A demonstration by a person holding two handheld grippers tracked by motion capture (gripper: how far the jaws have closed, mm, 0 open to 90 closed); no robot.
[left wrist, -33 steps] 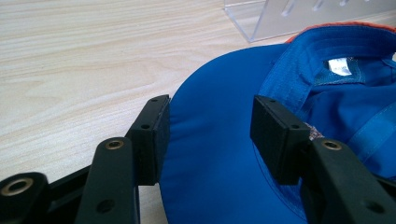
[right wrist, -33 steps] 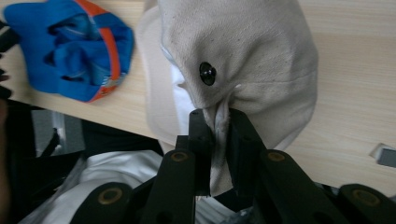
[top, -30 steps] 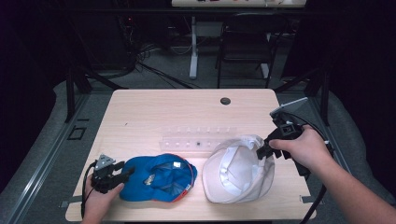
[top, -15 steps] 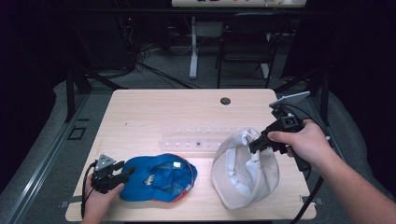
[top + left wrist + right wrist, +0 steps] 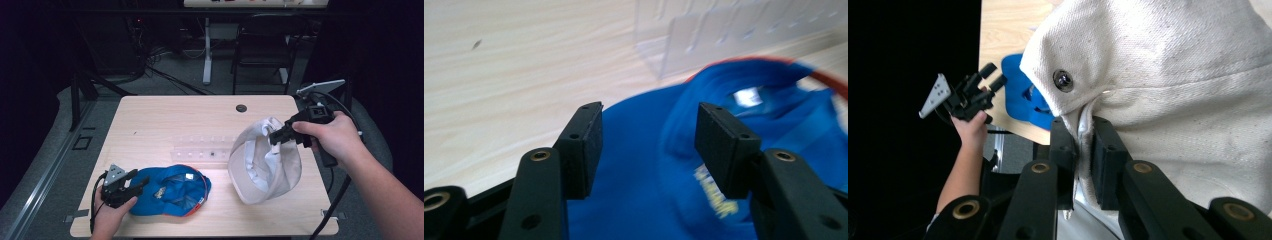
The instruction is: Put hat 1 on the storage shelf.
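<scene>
Right claw [image 5: 278, 136] is clamped narrow on the rim fabric of the white cap [image 5: 265, 162]; in the right gripper view the edge of the cloth sits pinched between both pads [image 5: 1064, 145], with the cap's top button just above them. The cap hangs tilted from that grip at the right side of the desk [image 5: 165, 120], opening facing the camera in the high view, its lower edge at or just above the desk surface, can't tell which. Left claw [image 5: 134, 181] has its jaws spread wide, having just been opening; the blue cap [image 5: 172, 190] lies on the desk at front left, and in the left gripper view its fabric is between and under the pads [image 5: 585, 145] without either one pressing on it. A clear plastic rack [image 5: 202, 149] stands mid-desk, just behind the blue cap and left of the white cap.
</scene>
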